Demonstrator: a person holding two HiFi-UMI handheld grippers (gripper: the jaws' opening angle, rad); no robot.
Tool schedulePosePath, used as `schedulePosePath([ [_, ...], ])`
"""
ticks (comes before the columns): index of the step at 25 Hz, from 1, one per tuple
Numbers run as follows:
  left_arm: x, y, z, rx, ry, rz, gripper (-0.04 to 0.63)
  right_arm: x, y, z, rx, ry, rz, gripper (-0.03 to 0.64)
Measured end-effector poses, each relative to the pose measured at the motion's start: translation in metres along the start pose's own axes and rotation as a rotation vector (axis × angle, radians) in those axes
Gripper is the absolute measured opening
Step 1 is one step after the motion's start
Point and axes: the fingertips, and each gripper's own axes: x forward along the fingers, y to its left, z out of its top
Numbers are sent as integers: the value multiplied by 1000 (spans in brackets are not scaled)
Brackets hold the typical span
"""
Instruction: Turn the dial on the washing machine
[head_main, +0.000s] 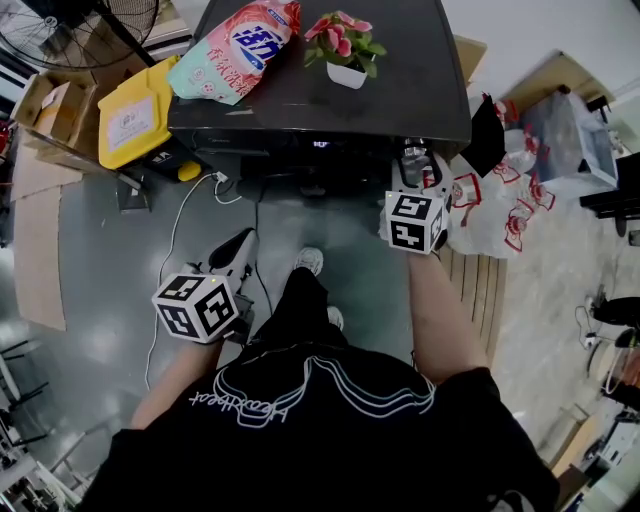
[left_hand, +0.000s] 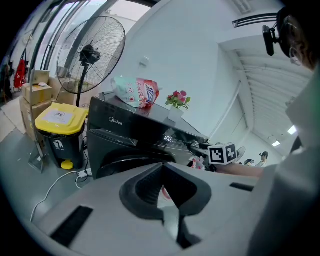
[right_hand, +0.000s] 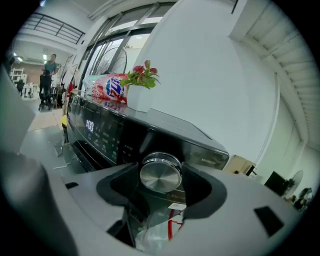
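The dial (right_hand: 160, 173) sits at the right-hand end of the washing machine's (right_hand: 150, 132) front panel, squarely inside the right tool (right_hand: 161, 173) — its jaws clamp the dial's rim from both sides. The left tool (left_hand: 162, 170) hangs well back from the washing machine, jaws together on nothing.

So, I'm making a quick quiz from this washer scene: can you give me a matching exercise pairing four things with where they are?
Things:
1 dial
2 detergent bag
3 yellow bin
4 flower pot

Places:
a on the floor beside the washing machine
b between the jaws of the right gripper
c lying flat on the machine's top
d standing upright on the machine's top

Pairs: 1-b; 2-c; 3-a; 4-d
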Motion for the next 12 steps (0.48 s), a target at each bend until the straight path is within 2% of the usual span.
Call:
schedulePosePath([
  [6,-1,2,0,-3,-2,-2,5,0,-3,-1,152,-17,41,273],
  [12,-1,2,-1,-10,-2,-7,5,0,-8,-6,363,-35,92,273],
])
